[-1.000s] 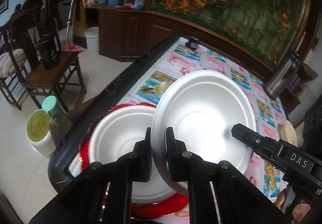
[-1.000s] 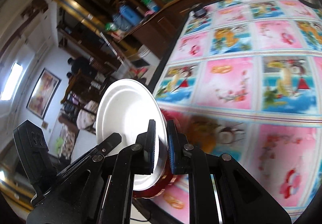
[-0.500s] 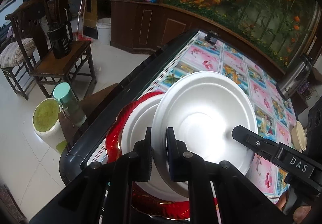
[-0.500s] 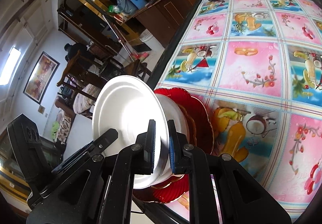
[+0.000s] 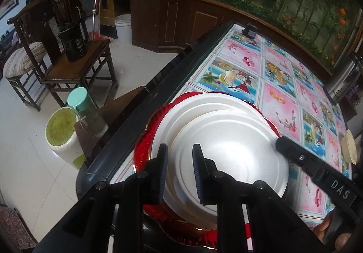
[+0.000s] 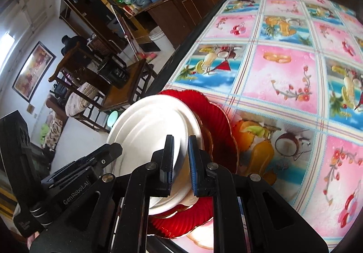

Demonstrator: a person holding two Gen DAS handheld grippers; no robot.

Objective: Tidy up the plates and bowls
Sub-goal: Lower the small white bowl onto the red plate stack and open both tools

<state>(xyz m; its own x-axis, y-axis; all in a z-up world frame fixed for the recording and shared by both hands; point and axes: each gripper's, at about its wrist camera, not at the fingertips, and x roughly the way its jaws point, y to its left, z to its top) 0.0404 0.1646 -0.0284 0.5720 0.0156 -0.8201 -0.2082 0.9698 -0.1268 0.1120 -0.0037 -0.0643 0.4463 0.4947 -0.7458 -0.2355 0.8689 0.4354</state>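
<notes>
Jaws of the left gripper [image 5: 179,173] stand parted, one finger on either side of the near rim of the top white plate [image 5: 229,150], with clear gaps between the pads and the rim. That plate lies on a second white plate [image 5: 197,107], whose rim shows as a crescent beyond and to the left of it. Both rest in a red scalloped dish [image 5: 145,141] at the near left corner of the surface [image 5: 281,103], which is covered by a cloth of pink and blue fruit-and-flower squares.

From the right wrist view, the right gripper [image 6: 180,157] straddles the near right rim of the white stack [image 6: 149,128]; its jaws are narrowly apart with the plate edge between them, and whether the pads press on it cannot be told. The red dish [image 6: 217,121] spreads out to the right under the plates.

Further left, off the surface, a mint-capped bottle [image 5: 84,110] stands by a pale container with a green top [image 5: 61,130]. Beyond them is a wooden chair [image 5: 77,66] carrying a dark canister [image 5: 72,44]. At the far end sits a small black object [image 5: 249,31], with a steel flask [image 5: 344,80] at far right.
</notes>
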